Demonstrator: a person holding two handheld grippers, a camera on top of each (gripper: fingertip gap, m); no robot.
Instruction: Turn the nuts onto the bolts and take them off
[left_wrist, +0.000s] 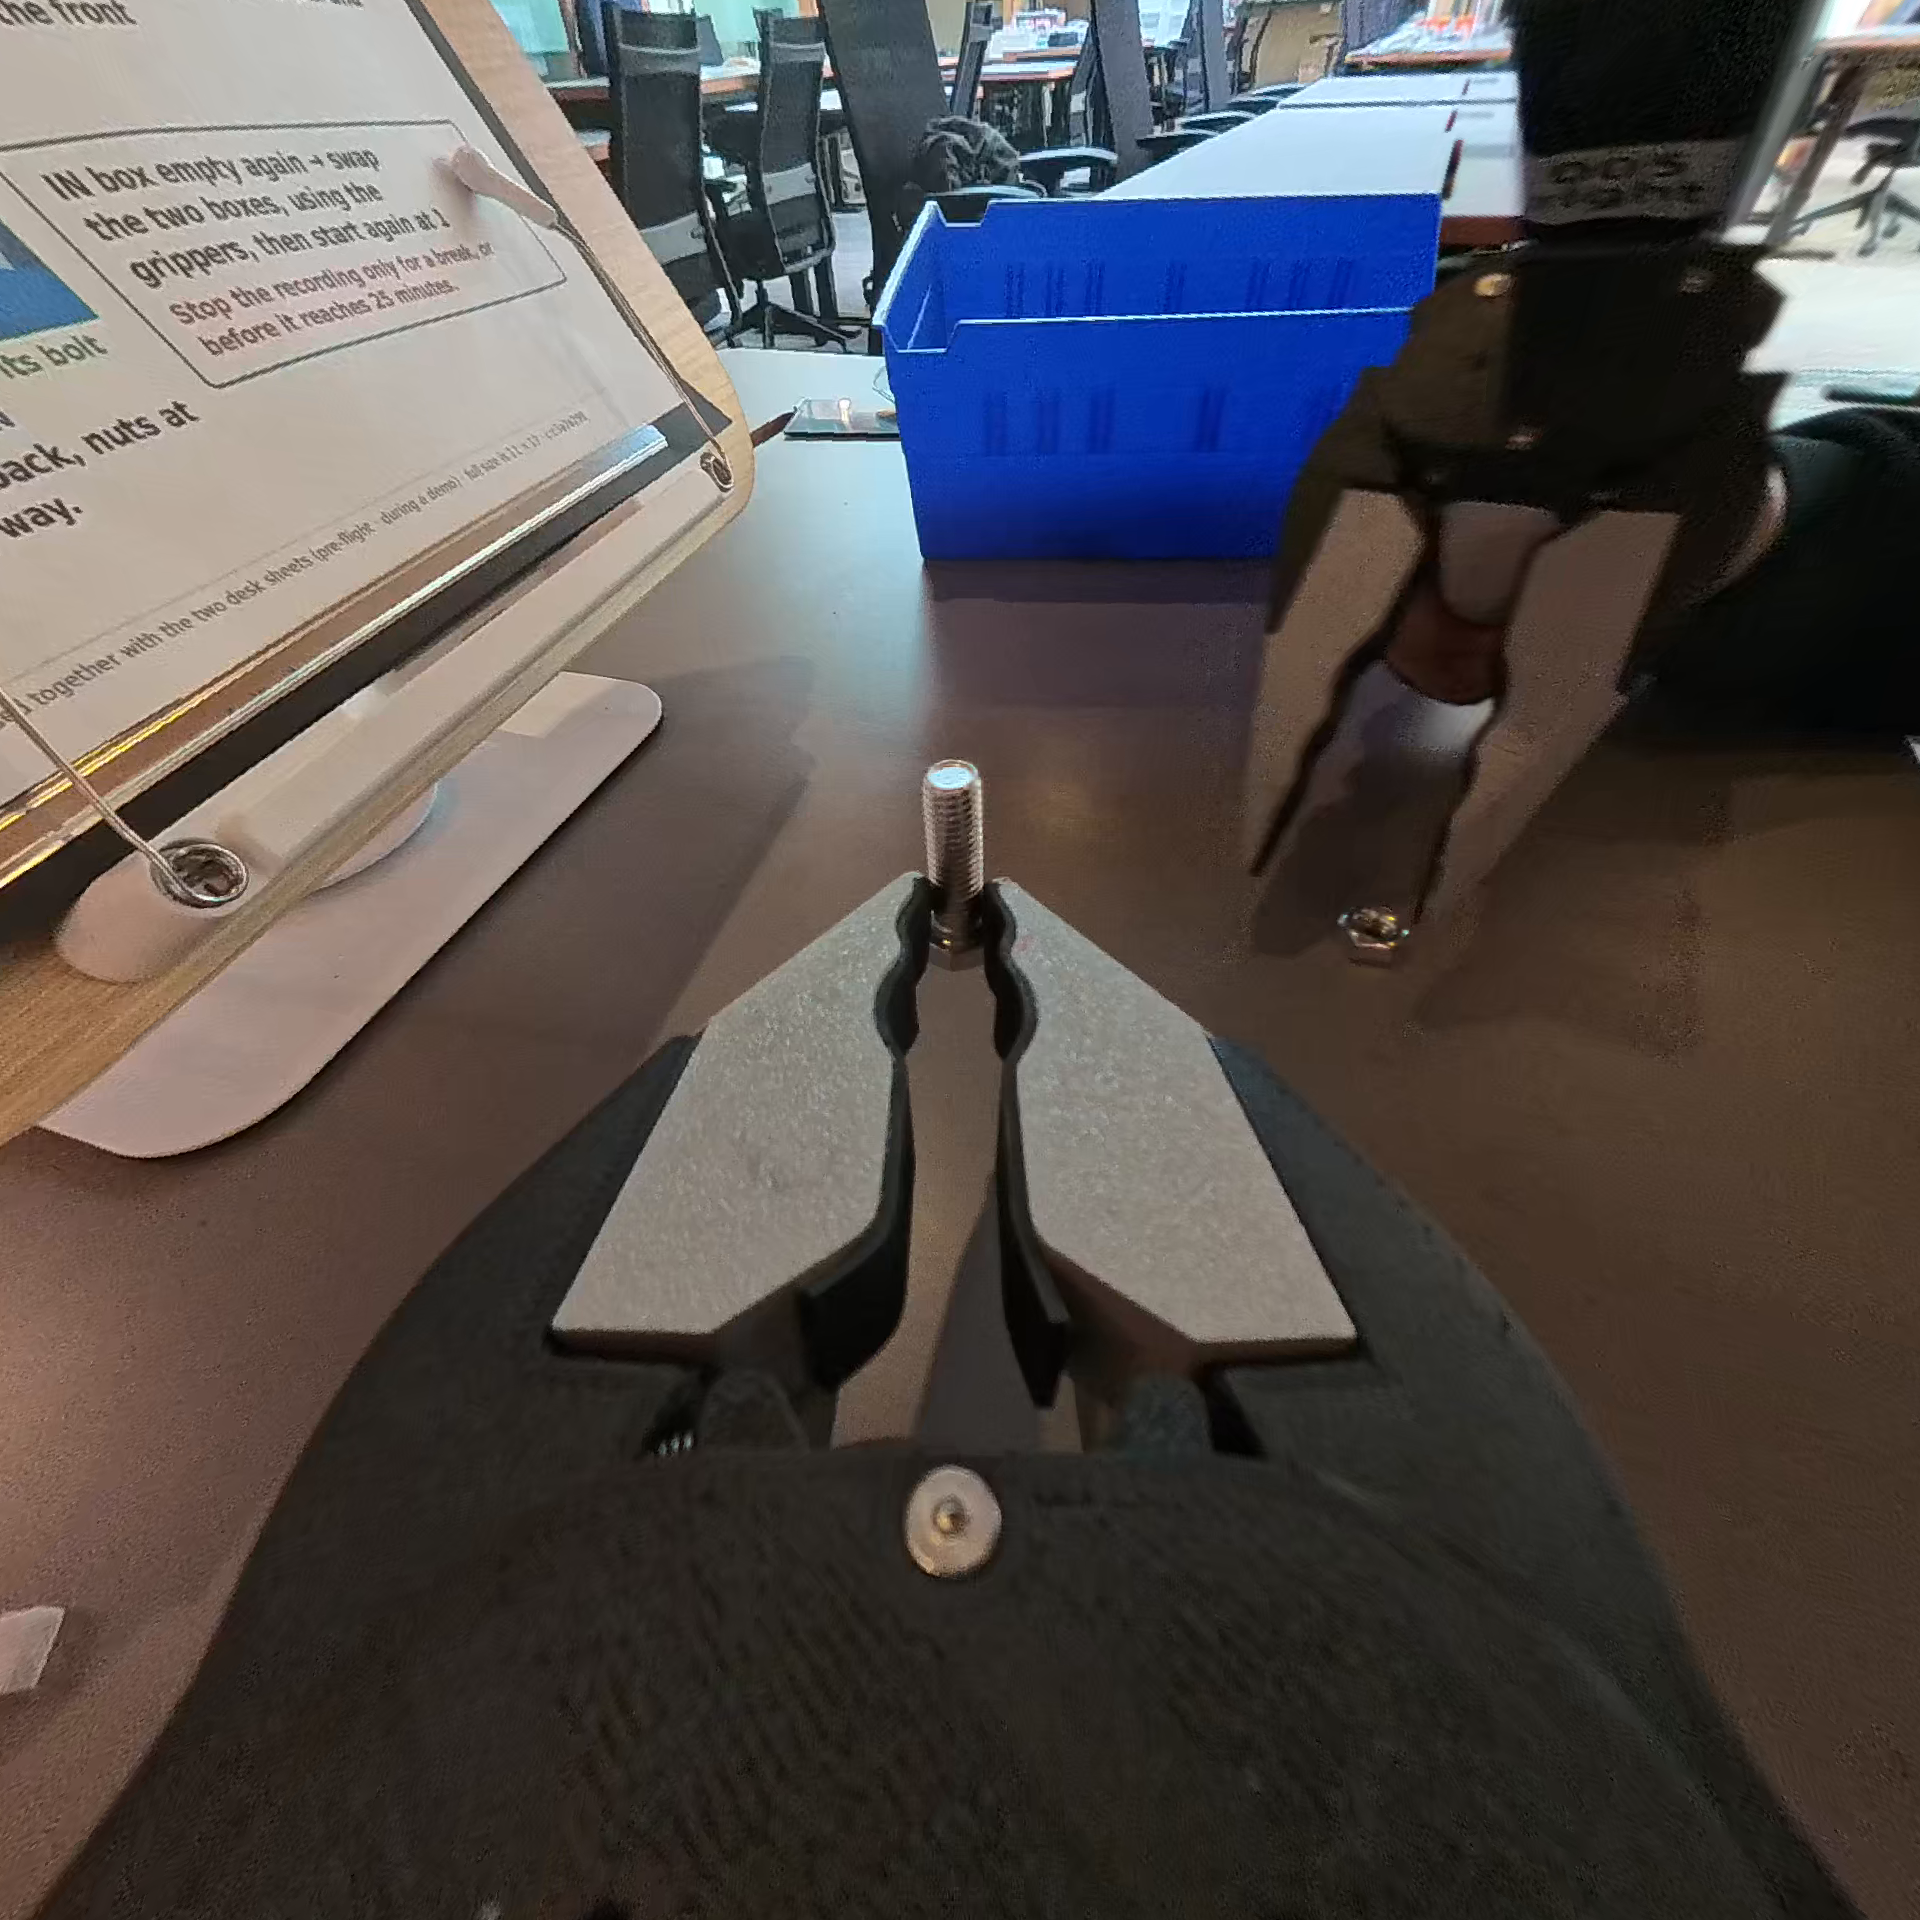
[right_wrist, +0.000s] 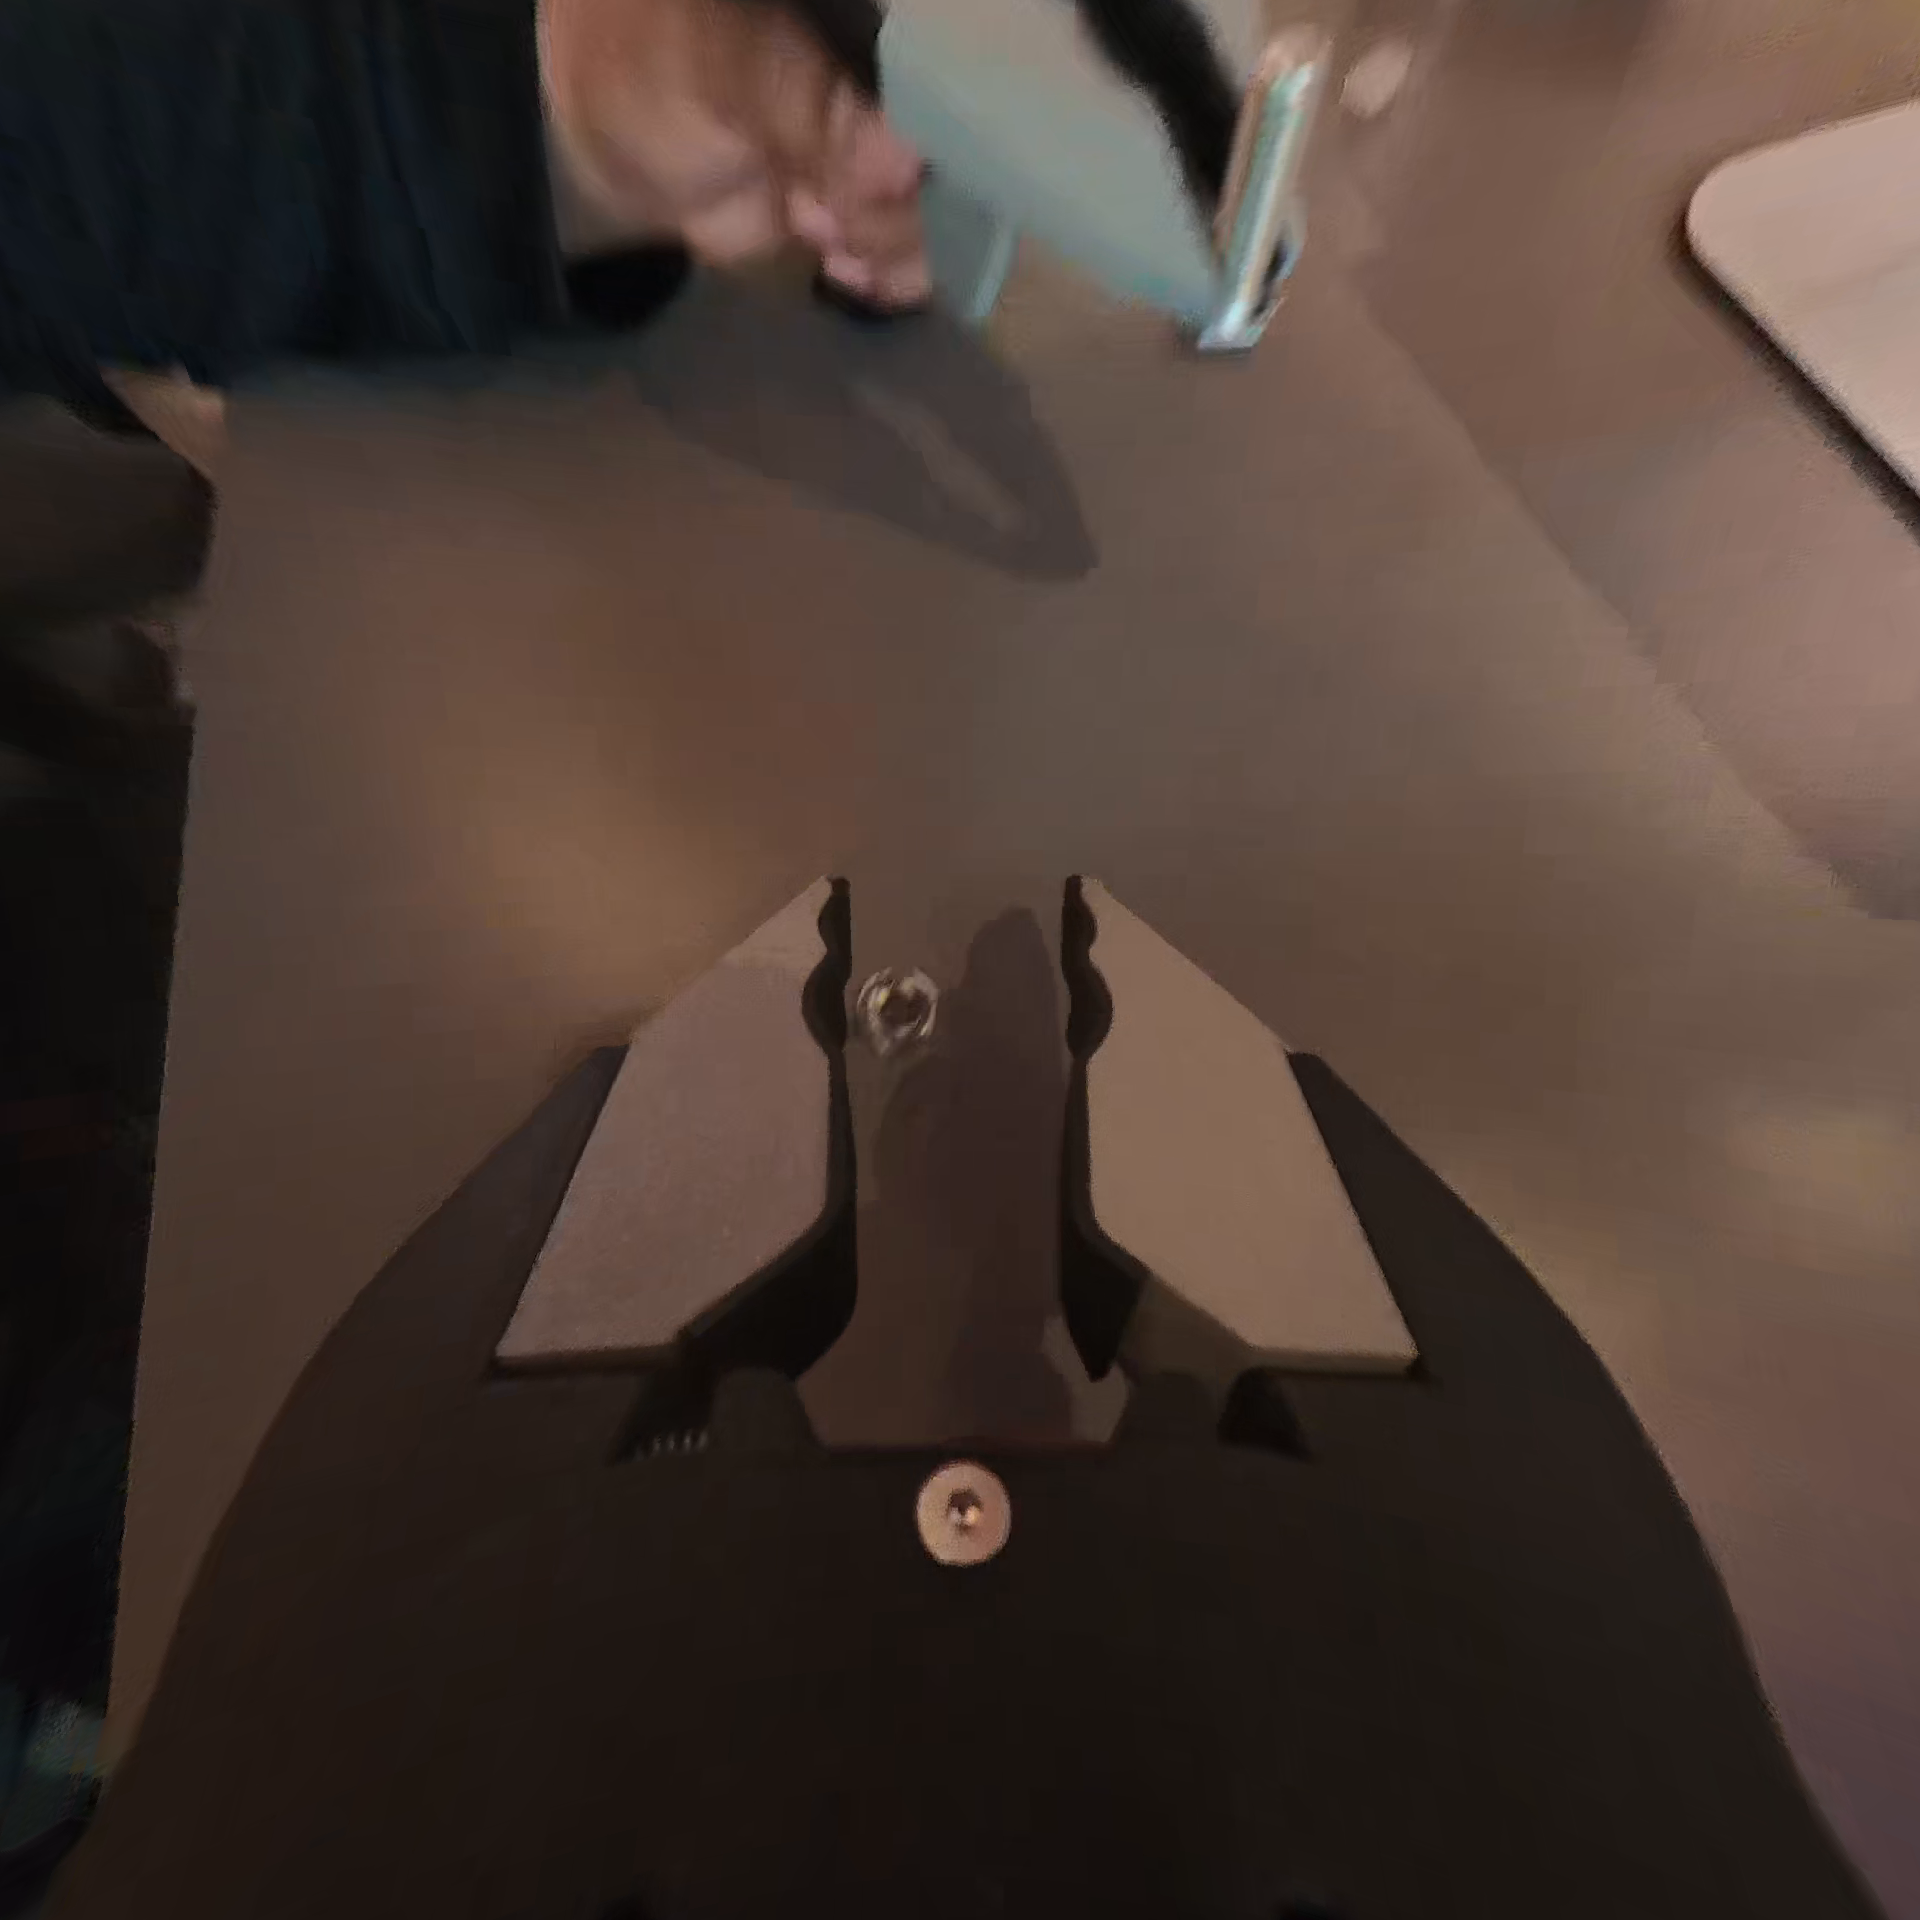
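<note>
My left gripper (left_wrist: 954, 904) is shut on a silver bolt (left_wrist: 952, 831) near its head, and the threaded shaft stands up beyond the fingertips. My right gripper (right_wrist: 956, 914) is open and points down at the brown table, with a silver nut (right_wrist: 896, 1006) lying on the table between its fingers, close to the left one. In the left wrist view the right gripper (left_wrist: 1340, 883) hangs tips-down at the right, just above that nut (left_wrist: 1374, 932). In the blurred right wrist view the left gripper with the bolt (right_wrist: 1262, 197) shows at the top.
A blue plastic bin (left_wrist: 1143, 384) stands at the back of the table. A wooden document stand (left_wrist: 312, 436) with a printed sheet on a white base (left_wrist: 343, 956) fills the left. A person's hand (right_wrist: 727, 156) and dark sleeve show at top left. The tips of one gripper are about 11 cm away from the tips of the other.
</note>
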